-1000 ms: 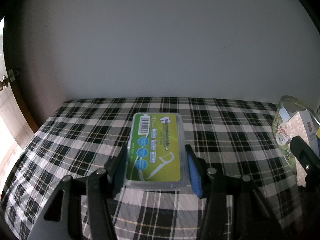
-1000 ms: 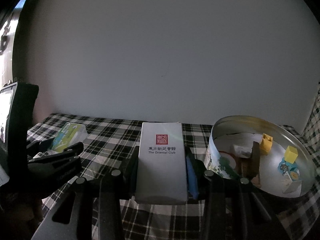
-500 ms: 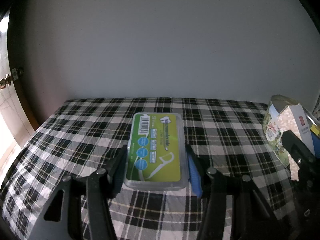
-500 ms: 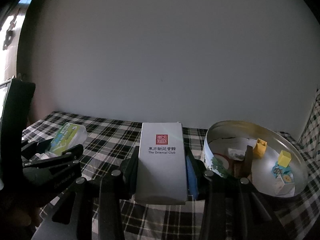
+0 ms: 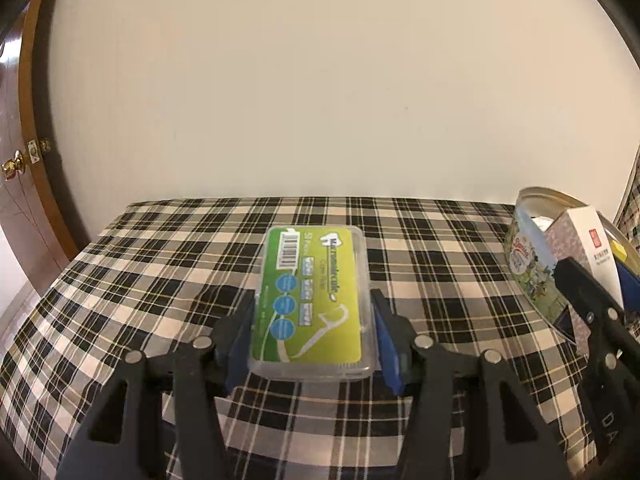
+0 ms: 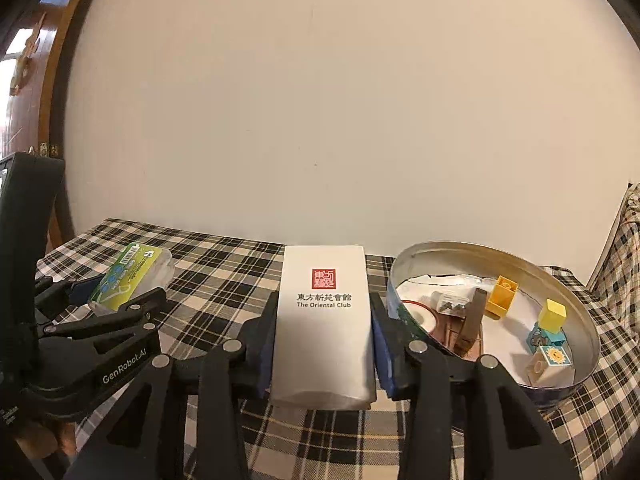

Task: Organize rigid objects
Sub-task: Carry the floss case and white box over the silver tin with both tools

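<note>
My left gripper (image 5: 312, 316) is shut on a clear plastic floss-pick case with a green label (image 5: 310, 300), held flat above the checked tablecloth (image 5: 160, 264). My right gripper (image 6: 322, 320) is shut on a white box printed "The Oriental Club" (image 6: 323, 320), held level just left of a round metal tin (image 6: 568, 284). The tin holds yellow blocks (image 6: 552, 314), picture cubes and other small items. In the right wrist view the left gripper (image 6: 108, 300) and its green case (image 6: 132, 276) show at the left. In the left wrist view the right gripper with the white box (image 5: 584, 236) sits at the far right, in front of the tin (image 5: 528, 256).
A plain pale wall (image 5: 320, 100) rises right behind the table. A wooden door with a brass knob (image 5: 16, 166) stands at the left. Checked cloth (image 6: 624, 240) also hangs at the far right, beyond the tin.
Both grippers have drifted sideways across the table with their loads. The tin now shows further into both views. The picture has brightened. Neither grip has changed.
</note>
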`<state>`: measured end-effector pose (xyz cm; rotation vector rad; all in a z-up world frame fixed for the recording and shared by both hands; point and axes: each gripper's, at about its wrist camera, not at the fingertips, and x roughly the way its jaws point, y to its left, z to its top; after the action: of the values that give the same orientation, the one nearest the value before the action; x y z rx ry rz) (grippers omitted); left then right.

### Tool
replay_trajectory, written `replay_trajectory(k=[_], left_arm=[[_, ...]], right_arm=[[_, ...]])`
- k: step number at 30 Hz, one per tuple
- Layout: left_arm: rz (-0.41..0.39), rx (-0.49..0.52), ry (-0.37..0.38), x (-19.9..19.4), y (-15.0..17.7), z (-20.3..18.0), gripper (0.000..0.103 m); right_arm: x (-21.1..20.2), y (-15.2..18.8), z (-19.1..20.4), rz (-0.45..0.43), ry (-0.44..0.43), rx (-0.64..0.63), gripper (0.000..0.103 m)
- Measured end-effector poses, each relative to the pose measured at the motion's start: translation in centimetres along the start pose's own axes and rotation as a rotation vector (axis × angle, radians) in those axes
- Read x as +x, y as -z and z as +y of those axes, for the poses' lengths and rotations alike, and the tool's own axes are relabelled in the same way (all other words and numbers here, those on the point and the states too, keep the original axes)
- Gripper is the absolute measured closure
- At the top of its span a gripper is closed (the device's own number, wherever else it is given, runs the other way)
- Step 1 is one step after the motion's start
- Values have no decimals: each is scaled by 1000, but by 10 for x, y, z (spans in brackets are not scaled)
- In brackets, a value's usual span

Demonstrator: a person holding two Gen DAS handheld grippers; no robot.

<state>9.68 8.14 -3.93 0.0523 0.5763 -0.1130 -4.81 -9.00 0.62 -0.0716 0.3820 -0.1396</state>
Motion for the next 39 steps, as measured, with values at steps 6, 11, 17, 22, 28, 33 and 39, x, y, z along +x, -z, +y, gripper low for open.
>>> replay_trajectory(k=[6,11,17,22,28,33,39], left_arm=[[-11,-2,16,-9,2,-7,50],[-19,7,34,-16,5,-19,50],[-20,23,58,-22,5,-37,50],[-28,23,72,-26,5,-50,50],[-39,31,100,-31,1,-71,50],[-54,38,116,-36,-2,-85,50],[-79,49,137,-43,-7,-100,50]], right_arm=[[-9,2,-5,-7,1,-5,59],[-17,3,-12,-21,6,-5,59],[-24,5,-27,-31,15,1,59],[-31,6,-42,-50,35,5,59],[-36,5,-64,-64,53,28,59],[-40,5,-80,-84,77,35,59],[-42,4,-99,-98,91,59,59]])
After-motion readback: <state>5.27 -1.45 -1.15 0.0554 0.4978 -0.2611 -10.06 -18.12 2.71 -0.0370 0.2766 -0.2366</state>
